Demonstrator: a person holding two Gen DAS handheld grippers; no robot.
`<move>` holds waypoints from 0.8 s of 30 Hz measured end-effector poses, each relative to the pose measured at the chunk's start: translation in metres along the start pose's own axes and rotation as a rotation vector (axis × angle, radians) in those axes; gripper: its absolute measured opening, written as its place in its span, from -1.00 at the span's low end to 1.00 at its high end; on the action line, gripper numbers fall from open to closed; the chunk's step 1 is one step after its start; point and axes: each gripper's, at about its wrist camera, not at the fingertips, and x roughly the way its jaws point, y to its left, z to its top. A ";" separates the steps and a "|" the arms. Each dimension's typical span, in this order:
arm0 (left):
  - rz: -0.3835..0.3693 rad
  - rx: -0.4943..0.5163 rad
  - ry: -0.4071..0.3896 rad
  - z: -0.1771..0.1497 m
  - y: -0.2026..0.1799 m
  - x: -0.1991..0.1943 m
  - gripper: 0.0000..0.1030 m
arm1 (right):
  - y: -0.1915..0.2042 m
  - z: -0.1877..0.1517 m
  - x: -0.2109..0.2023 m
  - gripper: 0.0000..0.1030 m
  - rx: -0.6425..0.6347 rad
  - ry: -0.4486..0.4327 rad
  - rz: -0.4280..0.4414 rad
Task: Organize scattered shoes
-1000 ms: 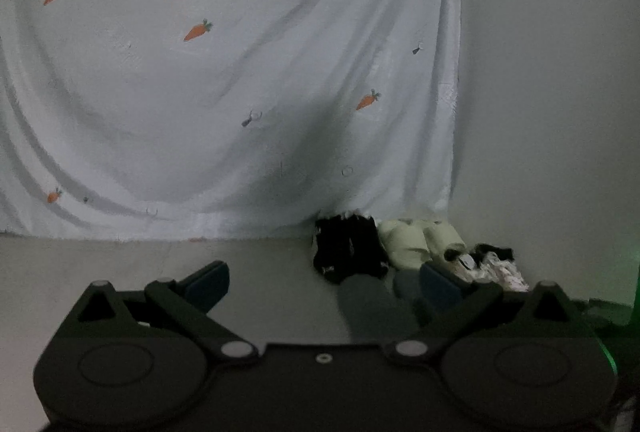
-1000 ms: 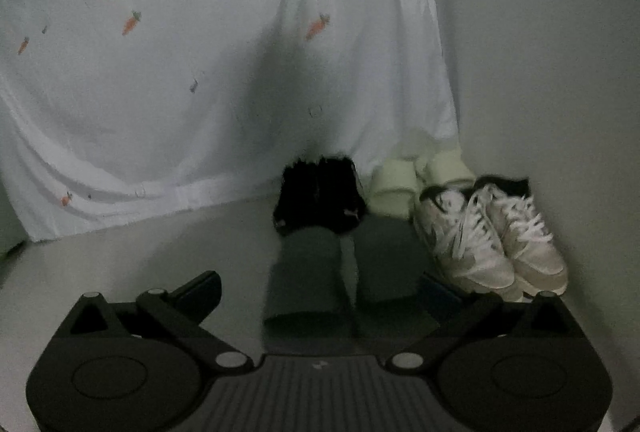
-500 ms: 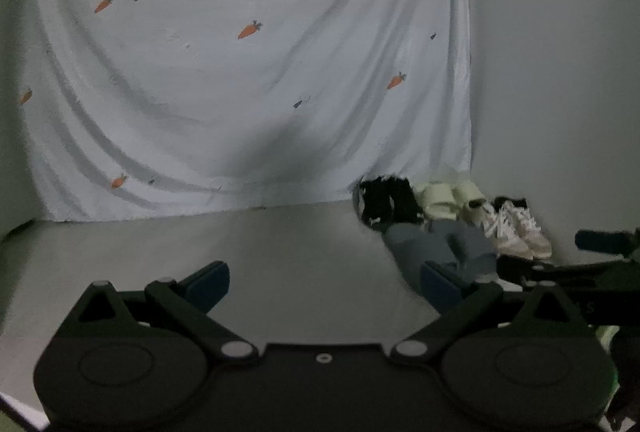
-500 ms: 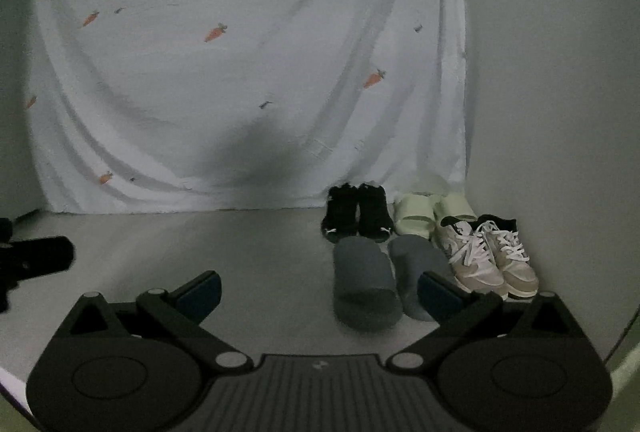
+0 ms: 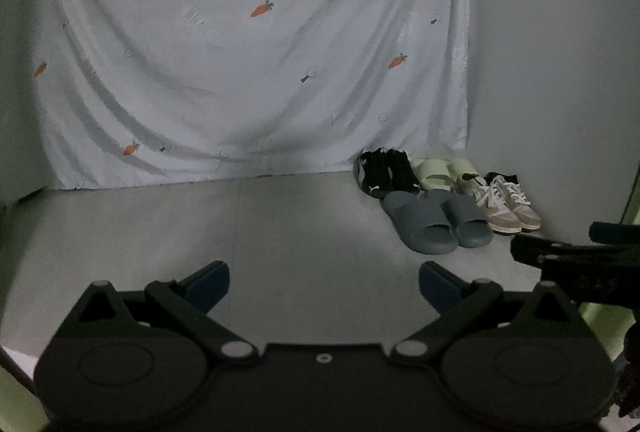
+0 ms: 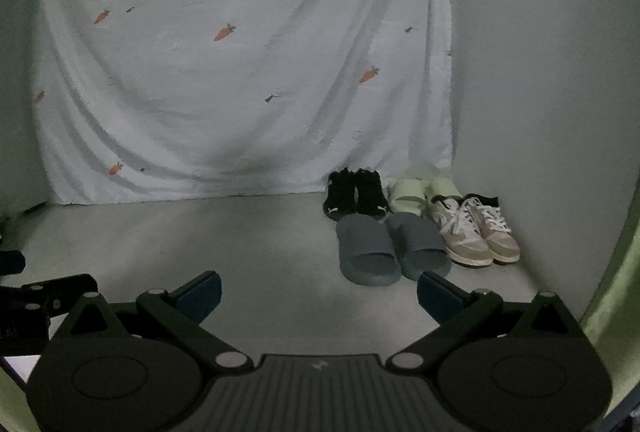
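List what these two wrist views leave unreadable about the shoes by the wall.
- Pale green slides: toes hidden in both views behind the grey slides and the beige sneakers.
- Black shoes: dim light swallows their detail; the white toe marks are too small to read.
- Floor beyond the sneakers: cut off at the right edge.
- Right gripper: only partly in the left view, its fingertips cut by the edge.
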 end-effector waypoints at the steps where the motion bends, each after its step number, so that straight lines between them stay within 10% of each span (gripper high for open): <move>1: 0.000 0.000 0.001 -0.001 0.000 -0.001 0.98 | 0.001 -0.001 -0.001 1.00 -0.004 0.000 -0.001; 24: -0.016 -0.004 -0.025 -0.005 0.011 -0.003 0.97 | 0.022 -0.007 -0.002 1.00 -0.048 0.007 0.002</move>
